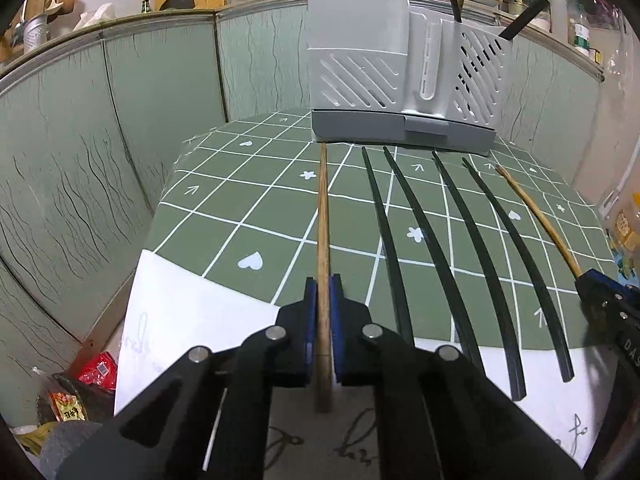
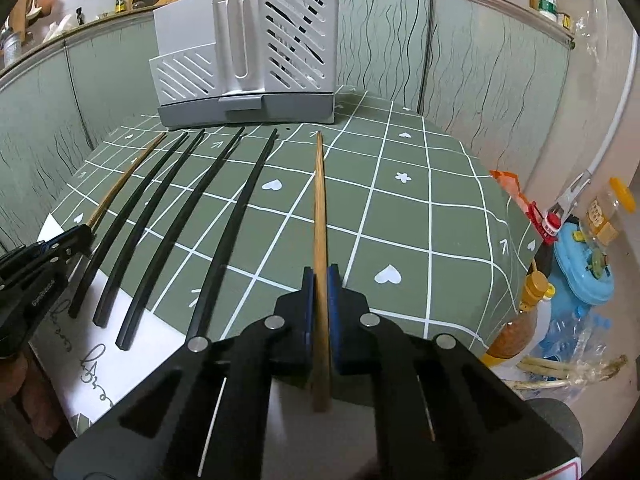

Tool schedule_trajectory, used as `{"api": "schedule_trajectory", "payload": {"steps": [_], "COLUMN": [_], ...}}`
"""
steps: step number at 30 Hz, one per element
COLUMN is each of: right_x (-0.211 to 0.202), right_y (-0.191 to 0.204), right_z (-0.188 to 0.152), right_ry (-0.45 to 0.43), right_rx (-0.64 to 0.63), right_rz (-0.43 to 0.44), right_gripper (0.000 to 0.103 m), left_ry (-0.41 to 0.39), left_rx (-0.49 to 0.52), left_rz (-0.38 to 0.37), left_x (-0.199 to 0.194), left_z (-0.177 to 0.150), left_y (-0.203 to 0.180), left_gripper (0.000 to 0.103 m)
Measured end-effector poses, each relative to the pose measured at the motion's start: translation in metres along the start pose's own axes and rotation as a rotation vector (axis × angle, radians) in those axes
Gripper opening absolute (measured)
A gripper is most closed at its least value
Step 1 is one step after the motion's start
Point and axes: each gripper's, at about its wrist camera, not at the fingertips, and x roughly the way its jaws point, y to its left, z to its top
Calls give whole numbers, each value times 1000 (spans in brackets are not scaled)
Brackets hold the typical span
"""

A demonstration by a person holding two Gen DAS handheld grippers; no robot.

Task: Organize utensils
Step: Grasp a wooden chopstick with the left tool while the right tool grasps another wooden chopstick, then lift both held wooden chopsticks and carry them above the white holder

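Left wrist view: the left tongs [image 1: 323, 280], matte black with blue pads, are clenched on a round, brown wooden chopstick [image 1: 322, 216] that runs straight ahead toward a pale grey plastic utensil holder [image 1: 360, 80]. The holder is boxy, with slanted slots cut in its walls and a darker grey base tray. It stands at the far edge of the worktop [image 1: 224, 216], which is covered in a smooth green cloth printed with a white grid, hearts and stars. Four slim, glossy black chopsticks [image 1: 440, 248] lie side by side on the cloth to the right. Beyond them, the right tongs [image 1: 580, 278] grip a second wooden chopstick [image 1: 536, 216] at its near end.

Right wrist view: the right tongs [image 2: 320, 276] are clenched on that lighter wooden chopstick [image 2: 319, 200], which points at the slotted holder [image 2: 296, 40]; dark sticks stand upright in its tall right compartment. The four black chopsticks [image 2: 224, 232] fan out to the left, and at the far left the left tongs [image 2: 86, 230] hold their own wooden chopstick [image 2: 120, 184].
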Motion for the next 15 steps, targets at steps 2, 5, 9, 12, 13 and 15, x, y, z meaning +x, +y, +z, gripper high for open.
{"api": "schedule_trajectory", "payload": {"steps": [2, 5, 9, 12, 13, 15], "right_x": [-3, -12, -27, -37, -40, -44], "right_y": [-1, -1, -4, -5, -7, -8], "right_z": [1, 4, 12, 18, 21, 24], "right_ry": [-5, -24, -46, -57, -63, -68], "right_rx": [3, 3, 1, 0, 2, 3], "right_rz": [4, 18, 41, 52, 56, 61], "right_gripper": [7, 7, 7, 7, 7, 7], "left_ry": [-5, -22, -57, -82, -90, -103], "left_rx": [-4, -2, -4, -7, -8, -9], "left_rz": [-4, -10, -22, -31, -34, -40], "left_x": [-3, -13, -30, -42, -46, -52], "left_z": [1, 4, 12, 20, 23, 28], "left_y": [1, 2, 5, 7, 7, 8], "left_gripper": [8, 8, 8, 8, 8, 8]}}
